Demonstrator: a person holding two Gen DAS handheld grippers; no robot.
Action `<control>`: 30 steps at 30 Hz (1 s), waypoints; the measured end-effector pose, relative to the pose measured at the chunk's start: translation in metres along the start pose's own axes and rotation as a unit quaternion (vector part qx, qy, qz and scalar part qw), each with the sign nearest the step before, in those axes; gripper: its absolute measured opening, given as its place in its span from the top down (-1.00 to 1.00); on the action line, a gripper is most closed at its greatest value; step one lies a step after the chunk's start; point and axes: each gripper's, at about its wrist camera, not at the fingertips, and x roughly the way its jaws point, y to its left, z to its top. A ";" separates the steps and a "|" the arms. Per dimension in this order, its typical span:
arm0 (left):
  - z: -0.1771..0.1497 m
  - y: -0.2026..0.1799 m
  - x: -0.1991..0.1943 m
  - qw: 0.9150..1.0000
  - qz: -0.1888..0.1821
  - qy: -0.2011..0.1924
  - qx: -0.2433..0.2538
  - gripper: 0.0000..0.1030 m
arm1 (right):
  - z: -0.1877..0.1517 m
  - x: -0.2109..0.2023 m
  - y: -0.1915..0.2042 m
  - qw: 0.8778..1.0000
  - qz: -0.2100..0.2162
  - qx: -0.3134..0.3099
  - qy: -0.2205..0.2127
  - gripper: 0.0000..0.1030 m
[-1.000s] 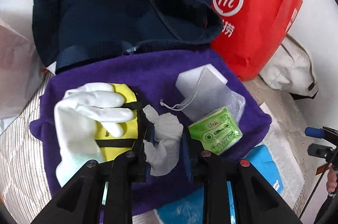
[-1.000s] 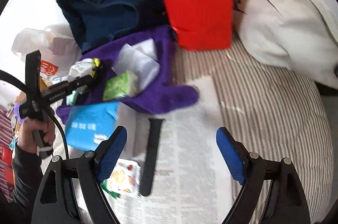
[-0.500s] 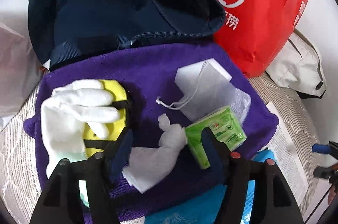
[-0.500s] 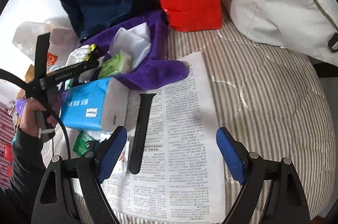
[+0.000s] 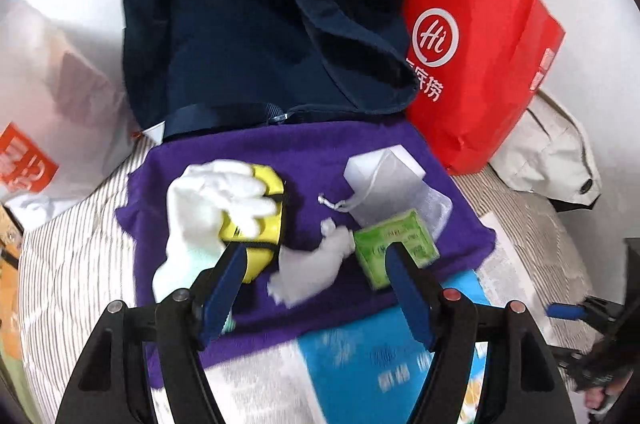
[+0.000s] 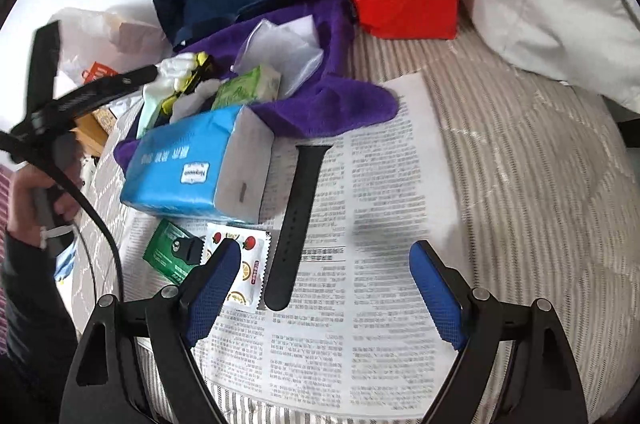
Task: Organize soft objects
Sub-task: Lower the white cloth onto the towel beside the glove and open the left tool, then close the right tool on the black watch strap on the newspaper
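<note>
Jaws of the left gripper (image 5: 314, 270) have just been opened, so the crumpled white cloth scrap (image 5: 308, 274) is released onto the purple fleece towel (image 5: 312, 156), looks placed, while the right gripper (image 6: 326, 282) is held wide, empty.

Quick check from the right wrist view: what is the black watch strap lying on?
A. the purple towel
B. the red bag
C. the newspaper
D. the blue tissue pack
C: the black watch strap lies flat on the newspaper, printed text showing on both sides of it, just right of the blue tissue pack and below the edge of the purple towel.
</note>
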 end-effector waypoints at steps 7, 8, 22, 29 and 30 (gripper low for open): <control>-0.029 0.011 -0.041 1.000 0.010 -0.012 -0.012 -0.36 | 0.001 0.032 0.011 1.000 -0.014 -0.026 -0.004 -0.29; -0.034 0.014 -0.048 1.000 0.010 -0.015 -0.016 -0.36 | 0.001 0.038 0.012 0.999 -0.017 -0.028 -0.002 -0.27; -0.086 0.028 -0.097 0.998 0.016 -0.034 -0.047 -0.37 | -0.008 0.054 0.033 0.987 -0.101 -0.103 -0.063 0.00; -0.102 0.024 -0.102 0.998 0.003 -0.039 -0.057 -0.37 | -0.017 0.038 0.011 0.993 -0.076 -0.084 -0.042 0.14; -0.104 0.023 -0.102 0.998 0.001 -0.039 -0.058 -0.37 | -0.018 0.038 0.012 0.992 -0.076 -0.090 -0.041 0.13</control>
